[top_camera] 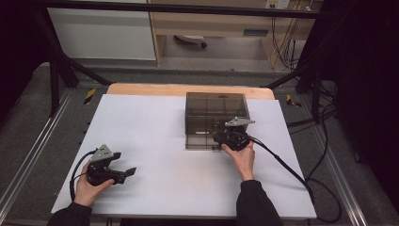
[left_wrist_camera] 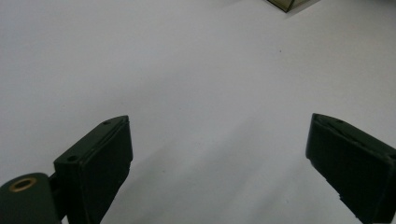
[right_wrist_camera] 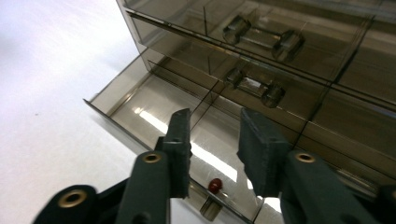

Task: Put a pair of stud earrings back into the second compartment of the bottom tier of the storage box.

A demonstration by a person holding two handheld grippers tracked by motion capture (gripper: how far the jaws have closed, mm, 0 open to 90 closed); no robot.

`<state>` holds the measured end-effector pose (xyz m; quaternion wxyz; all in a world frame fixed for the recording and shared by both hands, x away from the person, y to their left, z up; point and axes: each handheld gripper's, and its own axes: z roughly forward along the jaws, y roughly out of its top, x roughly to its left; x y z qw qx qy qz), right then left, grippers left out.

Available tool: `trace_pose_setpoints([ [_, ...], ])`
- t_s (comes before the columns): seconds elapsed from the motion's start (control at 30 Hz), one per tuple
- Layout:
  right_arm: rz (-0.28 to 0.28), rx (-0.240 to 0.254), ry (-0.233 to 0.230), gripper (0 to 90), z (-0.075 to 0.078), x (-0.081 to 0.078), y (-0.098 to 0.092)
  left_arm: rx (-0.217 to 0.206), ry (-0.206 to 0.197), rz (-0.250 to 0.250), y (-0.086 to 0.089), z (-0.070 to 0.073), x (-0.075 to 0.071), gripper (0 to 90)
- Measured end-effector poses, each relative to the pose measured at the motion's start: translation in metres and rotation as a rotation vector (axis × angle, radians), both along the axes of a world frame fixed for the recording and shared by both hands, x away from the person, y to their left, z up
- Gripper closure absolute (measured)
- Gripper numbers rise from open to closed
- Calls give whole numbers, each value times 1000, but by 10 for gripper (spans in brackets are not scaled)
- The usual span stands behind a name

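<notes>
A smoky see-through drawer cabinet (top_camera: 215, 112) stands on the white tabletop (top_camera: 150, 136), right of centre. Its bottom drawer (right_wrist_camera: 140, 100) is pulled out toward me, and a divider splits it into compartments. A small red bead-like thing (right_wrist_camera: 215, 185) lies in the drawer just behind the front wall, near the drawer's handle (right_wrist_camera: 209, 208). My right gripper (right_wrist_camera: 214, 116) hovers over the drawer's front edge with its jaws a little apart and nothing between them. My left gripper (top_camera: 124, 163) rests low over the bare white surface at the front left, with its jaws (left_wrist_camera: 219, 126) wide open and empty.
The two upper drawers are closed, each with a clear bar handle (right_wrist_camera: 261, 36) (right_wrist_camera: 254, 87). A black cable (top_camera: 291, 172) trails from the right gripper off the table's right edge. A wooden strip (top_camera: 188, 89) runs along the table's far edge. Dark frame posts stand around the table.
</notes>
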<state>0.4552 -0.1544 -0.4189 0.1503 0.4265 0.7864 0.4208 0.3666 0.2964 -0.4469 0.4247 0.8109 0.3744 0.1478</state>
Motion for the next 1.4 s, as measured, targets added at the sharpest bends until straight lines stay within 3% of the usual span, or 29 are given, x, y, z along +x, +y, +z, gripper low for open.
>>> trace_pose_setpoints([
  [0.3,17,5,-23,380,11,-12,-7,0,-1,3,0,0,0,70],
  [0.63,25,50,-18,123,20,-33,-32,2,1,5,0,0,0,67],
  [0.93,23,32,-17,41,19,-49,-51,5,2,11,1,0,0,59],
  [1.4,5,4,5,27,5,-71,-72,7,4,12,0,-1,1,53],
])
